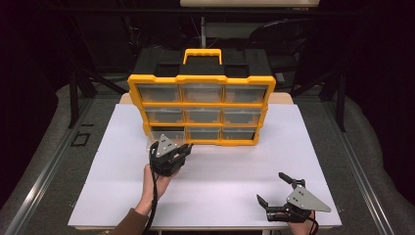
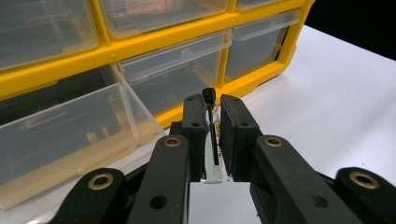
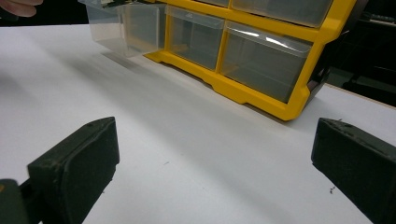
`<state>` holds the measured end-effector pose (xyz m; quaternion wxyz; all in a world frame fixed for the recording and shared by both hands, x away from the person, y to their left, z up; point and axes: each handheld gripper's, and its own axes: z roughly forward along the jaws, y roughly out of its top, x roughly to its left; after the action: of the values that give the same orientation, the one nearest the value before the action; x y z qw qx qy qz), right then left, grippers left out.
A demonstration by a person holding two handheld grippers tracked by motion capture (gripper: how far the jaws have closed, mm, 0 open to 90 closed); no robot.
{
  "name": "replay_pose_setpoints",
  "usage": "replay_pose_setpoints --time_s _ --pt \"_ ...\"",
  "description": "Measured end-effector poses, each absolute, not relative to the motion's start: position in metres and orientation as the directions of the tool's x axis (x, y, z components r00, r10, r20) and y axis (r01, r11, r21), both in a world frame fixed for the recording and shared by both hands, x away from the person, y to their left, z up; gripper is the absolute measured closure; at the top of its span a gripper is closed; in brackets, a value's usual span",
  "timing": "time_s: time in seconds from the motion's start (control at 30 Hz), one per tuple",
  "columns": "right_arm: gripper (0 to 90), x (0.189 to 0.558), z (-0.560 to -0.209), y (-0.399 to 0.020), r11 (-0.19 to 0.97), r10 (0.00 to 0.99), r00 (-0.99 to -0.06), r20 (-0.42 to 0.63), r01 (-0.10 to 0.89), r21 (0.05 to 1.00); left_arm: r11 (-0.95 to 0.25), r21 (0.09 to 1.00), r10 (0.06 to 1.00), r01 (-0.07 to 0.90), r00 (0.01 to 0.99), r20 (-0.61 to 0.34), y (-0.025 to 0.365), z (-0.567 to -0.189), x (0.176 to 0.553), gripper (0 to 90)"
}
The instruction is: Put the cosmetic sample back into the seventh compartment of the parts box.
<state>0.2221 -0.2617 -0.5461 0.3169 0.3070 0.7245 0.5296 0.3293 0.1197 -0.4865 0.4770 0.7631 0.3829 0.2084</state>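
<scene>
Dead centre of the high view sits the yellow-framed plastic organiser cabinet [image 1: 201, 105] with its three rows of clear drawers and a yellow carry handle on top, standing at the far side of my white table [image 1: 220, 186]. Its bottom-left clear plastic drawer [image 1: 161, 138] is pulled out toward me; in the left gripper view it takes up the lower left of the frame [image 2: 60, 144], and in the right gripper view it pokes out at the upper left [image 3: 123, 30].

My left gripper [image 1: 183, 150] is just in front of that open drawer, a bit left of centre in the high view. Its jaws are clamped on a small clear glass vial with a black cap [image 2: 212, 140], held upright between the pads, right in the middle of the left gripper view.

My right gripper [image 1: 274, 188] is down in the lower right of the high view, well apart from the cabinet, jaws spread wide with nothing between them but bare table.
</scene>
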Motion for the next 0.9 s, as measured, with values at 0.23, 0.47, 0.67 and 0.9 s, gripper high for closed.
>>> replay_pose_setpoints --time_s 0.23,0.47,0.67,0.9 --pt "0.3 0.222 -0.546 -0.262 0.250 0.782 -0.609 -0.132 0.112 0.962 -0.237 0.894 0.790 0.381 0.611 -0.051 0.124 -0.484 0.330 80.6" --pt "0.3 0.222 -0.546 -0.261 0.251 0.784 -0.607 -0.134 0.112 0.961 -0.226 0.899 0.796 0.376 0.603 -0.052 0.128 -0.482 0.330 80.6" --pt "0.3 0.222 -0.546 -0.261 0.249 0.785 -0.605 -0.130 0.116 0.961 -0.215 0.903 0.803 0.373 0.593 -0.053 0.131 -0.480 0.331 80.6" --pt "0.3 0.222 -0.546 -0.261 0.248 0.786 -0.605 -0.129 0.117 0.962 -0.191 0.911 0.816 0.366 0.574 -0.059 0.140 -0.476 0.332 80.6"
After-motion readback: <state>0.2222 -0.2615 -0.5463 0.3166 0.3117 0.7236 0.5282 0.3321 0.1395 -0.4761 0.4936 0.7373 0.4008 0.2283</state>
